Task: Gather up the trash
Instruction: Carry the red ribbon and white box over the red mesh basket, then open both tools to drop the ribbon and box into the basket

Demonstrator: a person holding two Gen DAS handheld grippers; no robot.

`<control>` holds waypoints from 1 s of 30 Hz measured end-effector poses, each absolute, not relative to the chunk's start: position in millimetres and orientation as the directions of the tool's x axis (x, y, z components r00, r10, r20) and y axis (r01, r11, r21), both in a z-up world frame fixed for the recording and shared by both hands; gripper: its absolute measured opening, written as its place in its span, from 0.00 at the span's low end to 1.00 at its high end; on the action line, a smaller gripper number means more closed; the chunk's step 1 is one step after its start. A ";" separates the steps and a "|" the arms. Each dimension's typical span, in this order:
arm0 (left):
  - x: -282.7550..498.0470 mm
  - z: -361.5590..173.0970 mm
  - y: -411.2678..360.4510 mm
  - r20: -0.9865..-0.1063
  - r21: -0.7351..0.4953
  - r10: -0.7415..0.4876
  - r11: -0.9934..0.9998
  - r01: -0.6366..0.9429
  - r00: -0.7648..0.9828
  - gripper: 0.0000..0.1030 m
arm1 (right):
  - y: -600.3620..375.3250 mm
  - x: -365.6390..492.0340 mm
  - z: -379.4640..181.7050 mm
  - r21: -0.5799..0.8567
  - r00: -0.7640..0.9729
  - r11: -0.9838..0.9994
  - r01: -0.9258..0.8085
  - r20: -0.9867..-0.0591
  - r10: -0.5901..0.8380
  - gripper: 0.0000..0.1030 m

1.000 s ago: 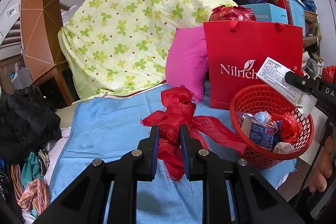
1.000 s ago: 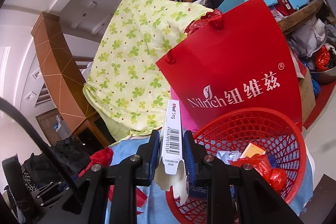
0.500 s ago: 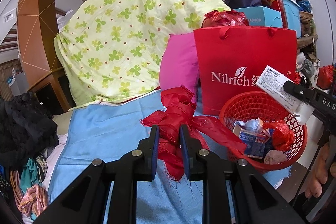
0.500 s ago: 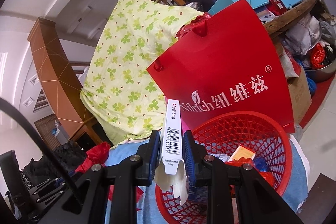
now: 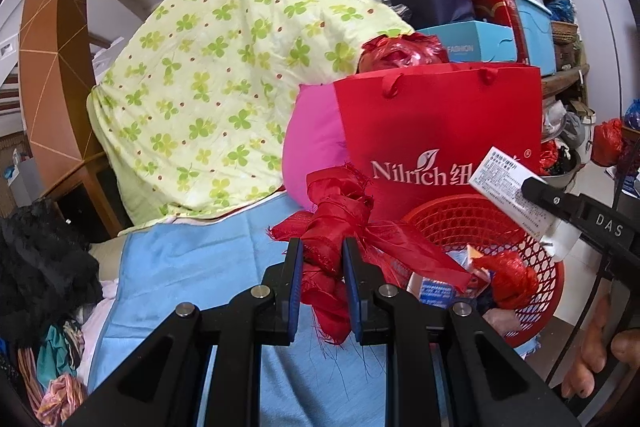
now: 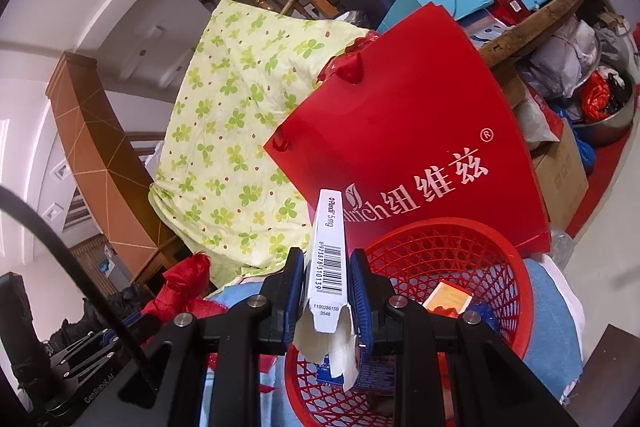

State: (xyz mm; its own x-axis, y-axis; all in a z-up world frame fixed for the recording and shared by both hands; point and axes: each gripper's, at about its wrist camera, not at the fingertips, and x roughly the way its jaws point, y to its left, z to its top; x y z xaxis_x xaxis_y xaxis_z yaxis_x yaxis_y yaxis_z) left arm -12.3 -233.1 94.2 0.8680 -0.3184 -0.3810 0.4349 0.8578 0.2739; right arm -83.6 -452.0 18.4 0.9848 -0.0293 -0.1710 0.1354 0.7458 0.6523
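The left claw squeezes a red rag; the right claw squeezes a white box above the red basket's near edge. The rag's loose tails might snag that edge and miss.

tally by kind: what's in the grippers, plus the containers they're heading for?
Red fabric scraps, in left gripper: 1
White medicine boxes, in right gripper: 1
Red mesh baskets: 1
Red paper bags behind the basket: 1
Total: 4
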 end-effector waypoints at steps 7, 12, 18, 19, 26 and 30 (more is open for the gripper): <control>-13.7 97.7 -254.8 -0.372 0.272 -0.359 0.839 0.471 0.856 0.20 | -463.9 -88.6 14.5 0.680 0.986 0.720 0.143 -0.164 -0.040 0.25; -13.6 97.7 -268.5 -0.370 0.274 -0.384 0.825 0.494 0.846 0.20 | -472.3 -92.1 12.3 0.700 0.986 0.699 0.149 -0.158 -0.053 0.25; -9.7 101.4 -277.8 -0.360 0.257 -0.418 0.815 0.520 0.834 0.20 | -480.8 -95.4 11.0 0.717 0.986 0.678 0.160 -0.151 -0.072 0.25; -7.9 102.1 -279.1 -0.359 0.249 -0.425 0.814 0.525 0.831 0.20 | -481.8 -95.7 10.8 0.720 0.986 0.675 0.161 -0.150 -0.074 0.25; 3.9 96.3 -292.2 -0.371 0.192 -0.473 0.803 0.564 0.799 0.22 | -487.6 -94.3 7.8 0.740 0.984 0.650 0.172 -0.158 -0.080 0.26; 19.4 84.7 -303.2 -0.383 0.134 -0.506 0.797 0.589 0.773 0.24 | -494.2 -89.1 0.4 0.771 0.982 0.610 0.182 -0.178 -0.068 0.27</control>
State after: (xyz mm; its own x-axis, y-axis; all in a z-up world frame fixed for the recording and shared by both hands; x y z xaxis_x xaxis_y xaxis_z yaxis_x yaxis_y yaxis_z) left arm 19.4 -303.2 84.7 0.7725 -0.5063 -0.3832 0.5888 0.7971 0.1337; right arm -89.1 -494.2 0.4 0.9816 -0.0677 -0.1783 0.1821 0.6100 0.7712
